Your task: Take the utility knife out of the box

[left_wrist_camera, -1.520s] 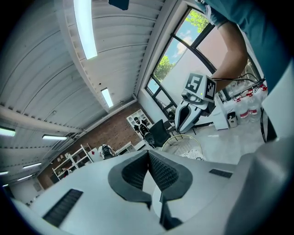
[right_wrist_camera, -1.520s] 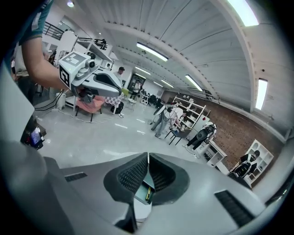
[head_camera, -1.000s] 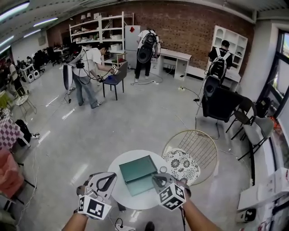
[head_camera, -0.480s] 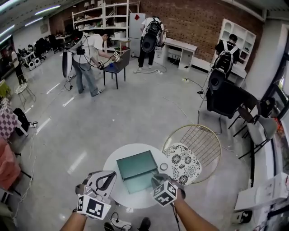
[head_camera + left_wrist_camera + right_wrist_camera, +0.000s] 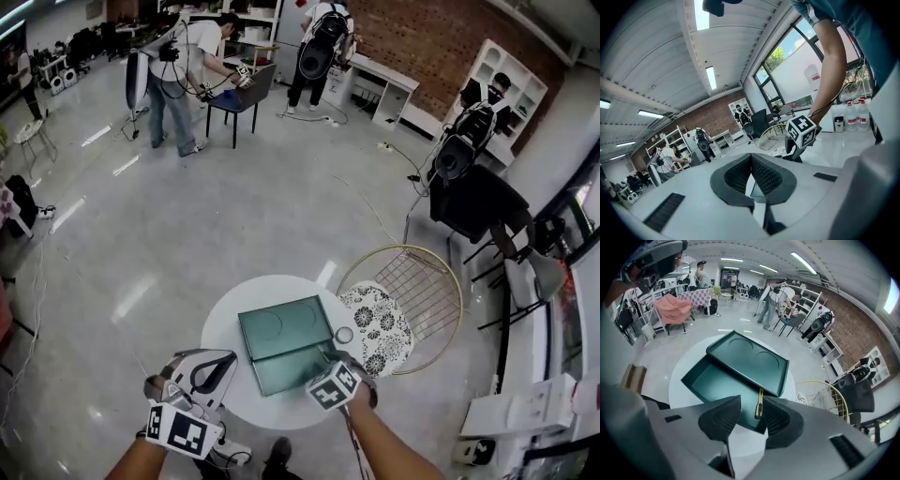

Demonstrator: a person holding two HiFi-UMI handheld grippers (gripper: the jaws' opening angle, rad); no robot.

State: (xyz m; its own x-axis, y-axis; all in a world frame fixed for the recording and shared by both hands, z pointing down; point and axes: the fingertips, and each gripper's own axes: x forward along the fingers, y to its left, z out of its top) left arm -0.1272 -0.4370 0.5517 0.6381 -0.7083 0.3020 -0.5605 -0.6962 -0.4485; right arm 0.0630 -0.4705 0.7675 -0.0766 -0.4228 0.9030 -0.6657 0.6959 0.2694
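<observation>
The utility knife lies inside the green box at its right end, beside the offset lid, long axis near to far — straight below the right gripper, whose jaws have just been opening and stand spread above it — the left gripper, pressed shut on nothing, is farther off

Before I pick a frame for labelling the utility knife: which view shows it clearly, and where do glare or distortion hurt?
Right gripper view: utility knife sharp, evenly lit in the box, though fisheye curves the table rim. Head view: knife too small to see; glare streaks on the floor. Left gripper view: window blown out, no knife.
</observation>
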